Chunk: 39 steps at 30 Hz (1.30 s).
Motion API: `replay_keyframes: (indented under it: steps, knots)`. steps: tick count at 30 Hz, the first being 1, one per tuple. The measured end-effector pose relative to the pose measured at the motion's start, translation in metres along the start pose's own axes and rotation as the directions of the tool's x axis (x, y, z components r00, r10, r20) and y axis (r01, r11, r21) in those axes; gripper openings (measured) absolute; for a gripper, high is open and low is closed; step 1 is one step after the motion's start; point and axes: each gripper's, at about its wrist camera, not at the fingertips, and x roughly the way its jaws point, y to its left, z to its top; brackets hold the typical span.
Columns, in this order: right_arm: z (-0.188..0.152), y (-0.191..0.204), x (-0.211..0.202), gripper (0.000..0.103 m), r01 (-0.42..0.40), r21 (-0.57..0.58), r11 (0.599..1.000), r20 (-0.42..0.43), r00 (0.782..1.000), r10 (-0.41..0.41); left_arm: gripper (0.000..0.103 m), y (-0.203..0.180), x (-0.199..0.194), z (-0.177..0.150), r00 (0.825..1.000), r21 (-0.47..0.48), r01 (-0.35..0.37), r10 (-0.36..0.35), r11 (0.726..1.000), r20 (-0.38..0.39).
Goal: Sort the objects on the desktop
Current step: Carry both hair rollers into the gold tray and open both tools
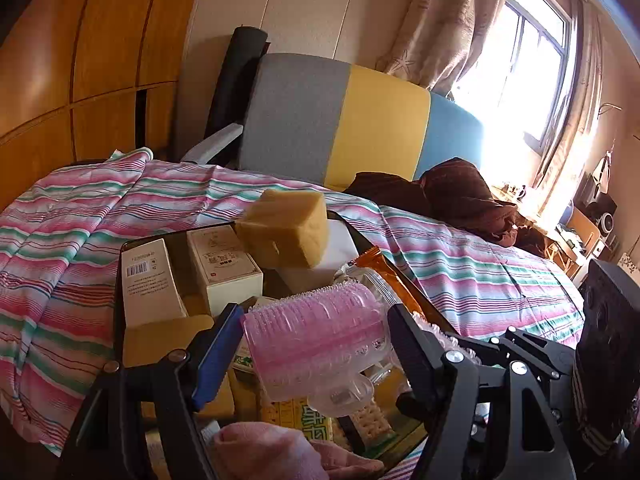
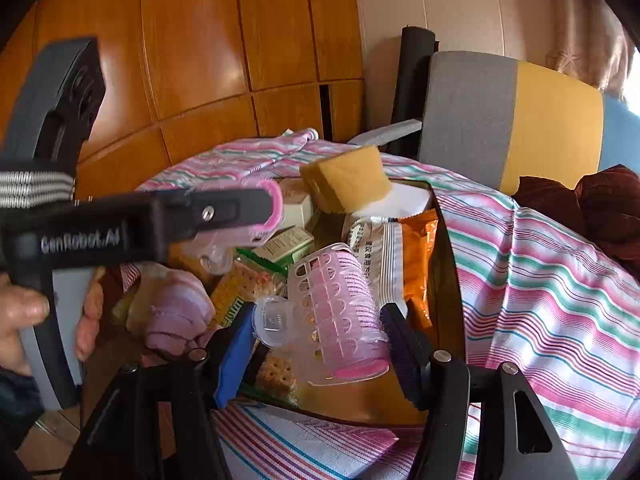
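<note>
Grippers meet over a dark tray (image 2: 444, 280) that sits on a striped sheet (image 2: 540, 280), each one clamped on a pink hair roller. From the right wrist, the left gripper (image 2: 276, 204) reaches in level from the left edge, a bare hand (image 2: 24, 320) wrapped round its grey handle; its tip pinches the left roller (image 2: 224, 240), which hangs just under the fingers above the tray's near-left part. The right gripper (image 2: 320, 332) points forward and slightly down, its blue pad (image 2: 234, 356) against the clear clip end of the right roller (image 2: 340, 312) and its dark pad against the bristled end, so the roller lies crosswise between the fingers, lifted over crackers (image 2: 276, 372) and an orange packet (image 2: 418, 264). From the left wrist, the left gripper (image 1: 316, 344) shows the same kind of hold: the roller (image 1: 316, 336) fills the gap between blue pad and black pad, touching both. Beyond it in the tray stand two white boxes (image 1: 224, 264), and a tan sponge (image 1: 286, 232) rests tilted on top of a white block. A pink cloth bundle (image 2: 176, 308) lies at the tray's near-left corner, just beside the right gripper's blue pad.
</note>
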Motion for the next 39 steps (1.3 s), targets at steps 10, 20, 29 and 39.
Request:
replay_keyframes:
  steps: [10,20,29,39]
  knots:
    - [-0.009,-0.015,0.013,0.065,-0.024,0.049,0.999,-0.037,0.999,0.026,0.076,0.005,0.036,0.007,0.996,-0.030,0.016,-0.019,0.999,-0.089]
    - [-0.012,-0.020,0.009,0.066,-0.037,0.088,0.995,-0.016,0.999,0.039,0.076,0.010,0.053,0.011,0.990,-0.078,0.019,-0.030,0.997,-0.139]
    - [-0.012,-0.024,0.001,0.069,-0.035,0.115,0.993,0.012,0.999,0.034,0.083,0.009,0.054,0.024,0.987,-0.107,0.060,-0.075,0.992,-0.140]
    - [-0.010,-0.024,-0.015,0.073,-0.014,0.145,0.989,0.046,0.999,0.007,0.083,0.012,-0.002,0.016,0.999,-0.096,-0.034,0.034,0.995,-0.002]
